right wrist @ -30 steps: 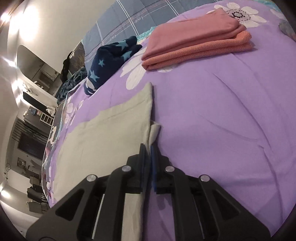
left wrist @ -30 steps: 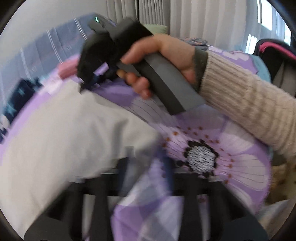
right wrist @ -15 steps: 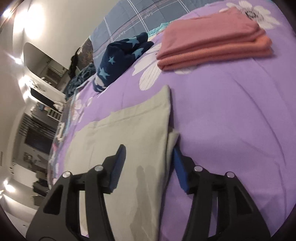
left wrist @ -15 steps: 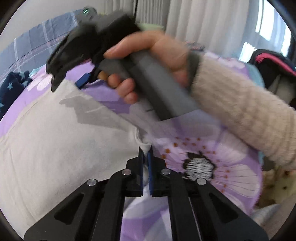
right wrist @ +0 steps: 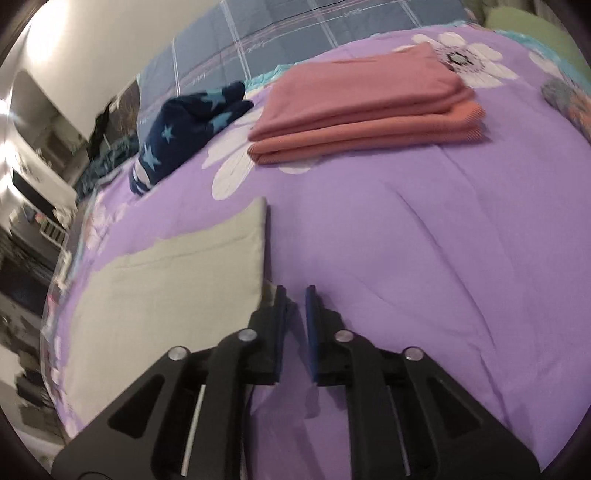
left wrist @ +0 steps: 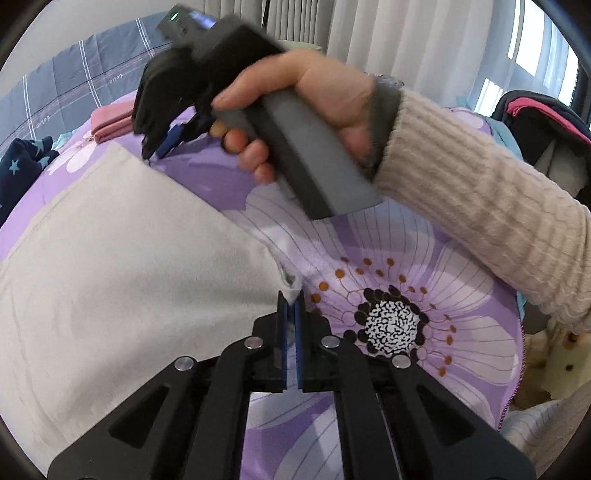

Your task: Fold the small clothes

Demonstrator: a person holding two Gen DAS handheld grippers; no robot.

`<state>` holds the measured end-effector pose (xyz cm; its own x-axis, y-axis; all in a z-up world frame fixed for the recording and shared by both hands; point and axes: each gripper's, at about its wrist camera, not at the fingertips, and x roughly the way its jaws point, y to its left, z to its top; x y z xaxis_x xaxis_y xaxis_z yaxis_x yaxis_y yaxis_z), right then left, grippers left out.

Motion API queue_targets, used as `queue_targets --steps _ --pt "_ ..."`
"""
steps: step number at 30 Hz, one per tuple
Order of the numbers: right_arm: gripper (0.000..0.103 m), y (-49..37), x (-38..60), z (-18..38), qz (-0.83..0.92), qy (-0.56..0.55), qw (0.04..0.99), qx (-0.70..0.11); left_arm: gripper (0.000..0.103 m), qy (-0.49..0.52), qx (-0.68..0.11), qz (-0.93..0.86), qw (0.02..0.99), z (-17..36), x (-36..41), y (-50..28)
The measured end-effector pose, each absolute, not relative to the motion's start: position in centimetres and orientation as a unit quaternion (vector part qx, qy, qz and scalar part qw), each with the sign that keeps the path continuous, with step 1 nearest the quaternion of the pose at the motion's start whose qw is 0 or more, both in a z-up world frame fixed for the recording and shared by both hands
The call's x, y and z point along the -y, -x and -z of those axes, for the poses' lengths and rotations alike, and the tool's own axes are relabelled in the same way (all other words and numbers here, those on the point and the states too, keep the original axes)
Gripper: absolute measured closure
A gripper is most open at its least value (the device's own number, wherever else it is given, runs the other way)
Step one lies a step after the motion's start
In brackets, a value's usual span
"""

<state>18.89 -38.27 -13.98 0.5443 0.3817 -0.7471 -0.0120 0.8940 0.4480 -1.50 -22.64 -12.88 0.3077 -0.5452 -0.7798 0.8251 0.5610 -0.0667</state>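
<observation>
Left claw [left wrist: 291, 306] is closed on the near corner of the grey cloth [left wrist: 122, 280], a small tuft of fabric pinched between its blue pads. Right claw [right wrist: 293, 306], held in the person's right hand [left wrist: 306, 99], stands slightly apart after just closing further; nothing sits between its pads, and the cloth's edge lies just beside its left finger [right wrist: 275, 314].

Handling, judged: the cloth [right wrist: 173, 280] is light, soft and limp, lying flat in what looks like a doubled layer. It should drape and sag when lifted, so corners and hemmed edges are the sound places to take hold, one per claw, to keep the fold line straight. A grip on one layer only would let the fold slip open.

Surface: a purple flowered bedspread [right wrist: 424, 240], padded and yielding, likely to wrinkle under pressure. Behind it lies a blue checked quilt [right wrist: 295, 33]. White curtains [left wrist: 406, 48] hang at the far side.

Smaller items: a folded pink stack [right wrist: 365, 107] rests well apart from the cloth, and a navy star-print garment [right wrist: 184, 125] lies unfolded beside it.
</observation>
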Motion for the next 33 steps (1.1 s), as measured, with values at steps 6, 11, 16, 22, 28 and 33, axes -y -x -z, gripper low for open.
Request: queue_targets --steps 6,11,16,22,28,33 --pt "0.084 -14.4 38.0 11.2 -0.128 -0.145 0.883 -0.428 0.091 -0.171 -0.397 0.435 0.790 12.6 22.2 1.9" --pt "0.070 -9.8 36.2 9.8 -0.163 -0.099 0.895 -0.402 0.077 -0.163 -0.397 0.433 0.793 12.4 22.2 2.7" --pt "0.069 -6.8 33.9 10.4 -0.205 -0.087 0.883 -0.414 0.065 -0.162 -0.390 0.422 0.802 11.7 20.1 4.0" --pt "0.077 -3.7 32.9 13.9 -0.185 -0.047 0.874 -0.448 0.065 -0.110 -0.401 0.356 0.837 11.4 12.9 3.9" --pt "0.077 -1.0 32.7 14.0 -0.110 0.005 0.892 -0.438 0.046 -0.039 -0.394 0.219 0.892 10.6 2.6 3.3" --pt "0.077 1.0 32.3 12.0 -0.055 0.012 0.919 -0.390 0.043 0.024 -0.370 0.103 0.923 10.0 -6.7 3.6"
